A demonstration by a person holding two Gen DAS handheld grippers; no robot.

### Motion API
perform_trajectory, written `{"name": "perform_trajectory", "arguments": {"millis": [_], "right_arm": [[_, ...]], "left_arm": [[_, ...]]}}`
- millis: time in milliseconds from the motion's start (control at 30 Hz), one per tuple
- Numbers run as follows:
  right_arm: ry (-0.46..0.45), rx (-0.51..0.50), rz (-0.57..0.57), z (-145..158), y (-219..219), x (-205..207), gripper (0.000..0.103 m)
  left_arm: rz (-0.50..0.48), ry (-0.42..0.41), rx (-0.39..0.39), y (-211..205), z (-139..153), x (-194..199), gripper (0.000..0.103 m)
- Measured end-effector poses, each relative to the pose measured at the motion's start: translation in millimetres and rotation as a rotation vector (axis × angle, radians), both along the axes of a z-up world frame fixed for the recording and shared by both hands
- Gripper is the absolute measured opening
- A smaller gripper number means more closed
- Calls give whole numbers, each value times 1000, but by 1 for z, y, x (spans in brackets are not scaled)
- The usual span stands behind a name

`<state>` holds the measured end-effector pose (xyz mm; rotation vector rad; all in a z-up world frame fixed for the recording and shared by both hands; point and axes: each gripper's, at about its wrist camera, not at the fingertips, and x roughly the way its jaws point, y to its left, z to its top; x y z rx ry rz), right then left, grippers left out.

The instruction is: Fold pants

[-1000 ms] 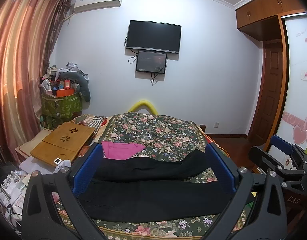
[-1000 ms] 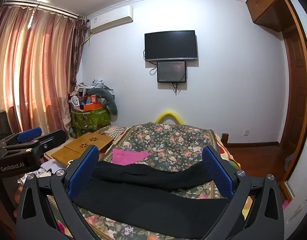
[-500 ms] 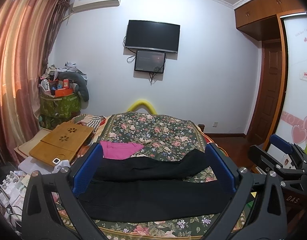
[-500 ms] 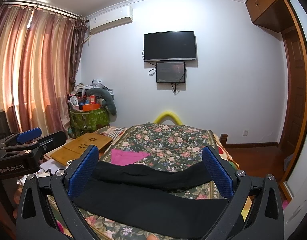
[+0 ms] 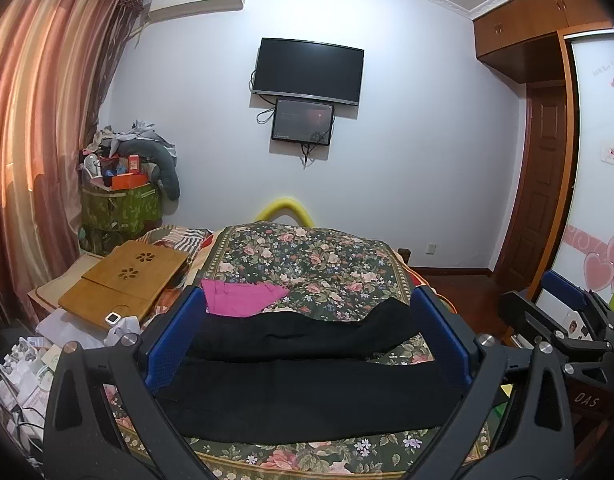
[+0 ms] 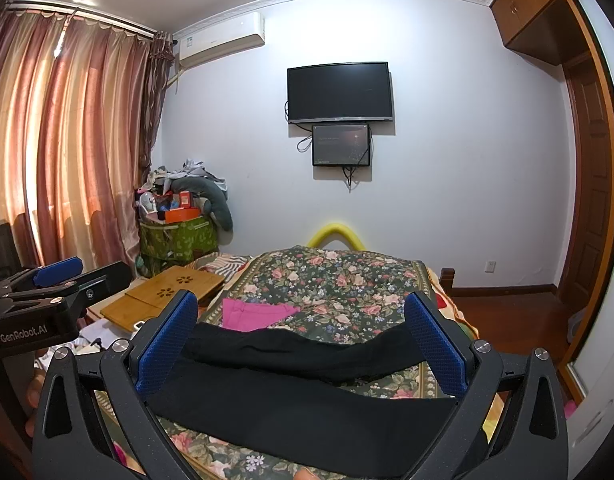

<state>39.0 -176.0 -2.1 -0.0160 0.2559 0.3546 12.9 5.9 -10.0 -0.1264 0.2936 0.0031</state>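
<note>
On the floral bed [image 5: 307,256], black pants [image 5: 307,396] lie crosswise, left-to-right — both grippers' fingers [image 5: 169,344] spread wide, empty.

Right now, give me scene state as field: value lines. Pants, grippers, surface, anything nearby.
pants: black pants spread flat across the bed, legs apart, not yet folded
left gripper: open, above the pants, holding nothing
right gripper: open, above the pants, holding nothing
surface: floral bedspread
nearby: pink garment just beyond the pants; wooden lap desk left of the bed
contact: none visible between grippers and pants
</note>
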Motion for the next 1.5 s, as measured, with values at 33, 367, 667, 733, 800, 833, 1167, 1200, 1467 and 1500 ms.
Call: {"name": "perform_trajectory", "arguments": {"millis": [33,367,667,733,800,833,1167,1200,1467,1500], "right_arm": [[0,1,0,0,0,0,103],[0,-1,0,-1,0,0,103],[0,-2,-1,-1,0,0,103],[0,-3,-1,-2,0,0,103],[1,-3,-1,-3,-1,0,103],[2,-3,-2,-3,-1,1,103],[28,-12,-4,-9,2,12,103],[34,-16,-7,-11,2,15,103],[108,-43,-15,-31,3,53,102],[122,-44,-16,-34,3,60,102]], "left_arm": [[0,0,0,0,0,0,103],[0,1,-2,1,0,-1,103],[-2,2,-1,2,-1,-1,103],[-1,2,-2,3,-1,-2,103],[-1,2,-2,2,-1,-2,103],[-2,2,-2,2,-1,-2,103],[-7,13,8,6,-5,5,103],[-7,14,12,6,-6,8,103],[-11,82,36,18,-25,56,103],[-7,96,44,21,-29,66,103]]}}
